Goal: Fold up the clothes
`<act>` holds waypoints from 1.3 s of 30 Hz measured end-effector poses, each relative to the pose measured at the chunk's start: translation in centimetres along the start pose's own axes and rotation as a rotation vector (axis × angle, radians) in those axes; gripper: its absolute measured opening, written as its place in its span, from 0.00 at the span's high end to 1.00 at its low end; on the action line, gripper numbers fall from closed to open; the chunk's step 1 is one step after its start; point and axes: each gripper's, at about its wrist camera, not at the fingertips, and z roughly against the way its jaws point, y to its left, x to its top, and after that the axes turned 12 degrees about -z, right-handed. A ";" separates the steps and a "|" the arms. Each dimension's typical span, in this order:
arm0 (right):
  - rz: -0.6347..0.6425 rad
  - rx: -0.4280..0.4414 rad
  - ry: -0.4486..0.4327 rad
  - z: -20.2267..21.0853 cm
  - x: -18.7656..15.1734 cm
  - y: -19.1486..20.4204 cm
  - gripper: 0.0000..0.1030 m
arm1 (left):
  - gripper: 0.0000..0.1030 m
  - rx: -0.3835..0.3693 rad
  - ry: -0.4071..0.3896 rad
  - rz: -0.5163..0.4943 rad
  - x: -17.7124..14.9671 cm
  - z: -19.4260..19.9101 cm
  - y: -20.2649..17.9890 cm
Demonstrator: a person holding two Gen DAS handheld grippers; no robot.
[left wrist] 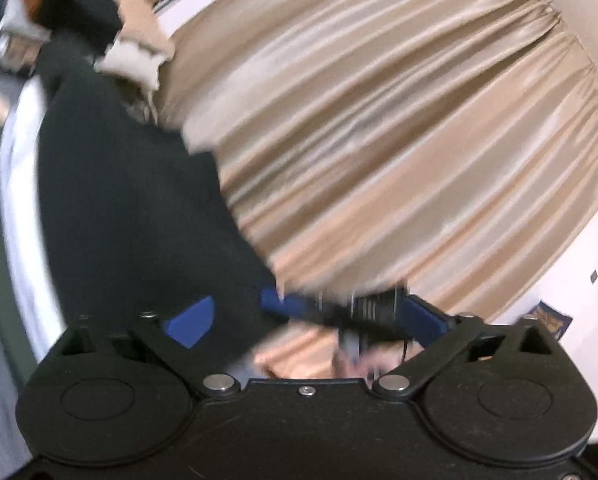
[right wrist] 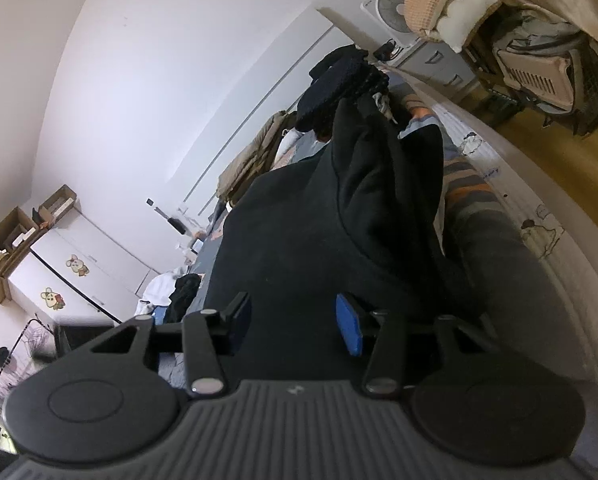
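My right claw [right wrist: 297, 328] stands half open around the soft, thick black fleece garment [right wrist: 339, 216] heaped on the bed ahead; limp, light stuff, best pinched at a hem.

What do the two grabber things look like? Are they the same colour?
Nearly. Both are black plastic with two big round discs, silver bolts and flat link bars leading to the fingers. The left gripper has a smooth black body and blue fingers. The right gripper has a ribbed grey middle, one blue pad and one finger that looks dark.
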 end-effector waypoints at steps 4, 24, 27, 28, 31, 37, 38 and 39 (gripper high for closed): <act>-0.001 -0.008 -0.005 -0.1 0.0 -0.1 0.55 | 0.00 0.058 0.078 0.097 4.7 -3.0 5.4; 0.175 -0.064 0.064 -3.5 6.7 7.0 0.42 | 0.00 0.265 -0.025 0.125 7.6 -5.2 14.4; 0.283 -0.247 0.067 -7.3 10.2 8.3 0.41 | 0.00 0.265 -0.014 0.118 7.5 -4.7 14.3; 0.305 -0.291 0.061 -8.4 11.2 8.4 0.41 | 0.00 0.267 -0.008 0.110 7.5 -4.7 14.1; 0.352 -0.356 0.067 -11.5 13.4 8.3 0.41 | 0.00 0.274 0.007 0.081 7.6 -4.9 14.0; 0.387 -0.515 0.123 -17.5 14.4 5.6 0.46 | 0.00 0.270 0.005 0.076 7.5 -4.8 14.2; 0.348 -0.505 0.105 -17.4 14.5 5.1 0.51 | 0.00 0.270 0.006 0.073 7.5 -4.7 14.1; 0.310 -0.495 0.088 -17.3 14.6 4.5 0.66 | 0.00 0.272 0.008 0.071 7.4 -4.7 14.0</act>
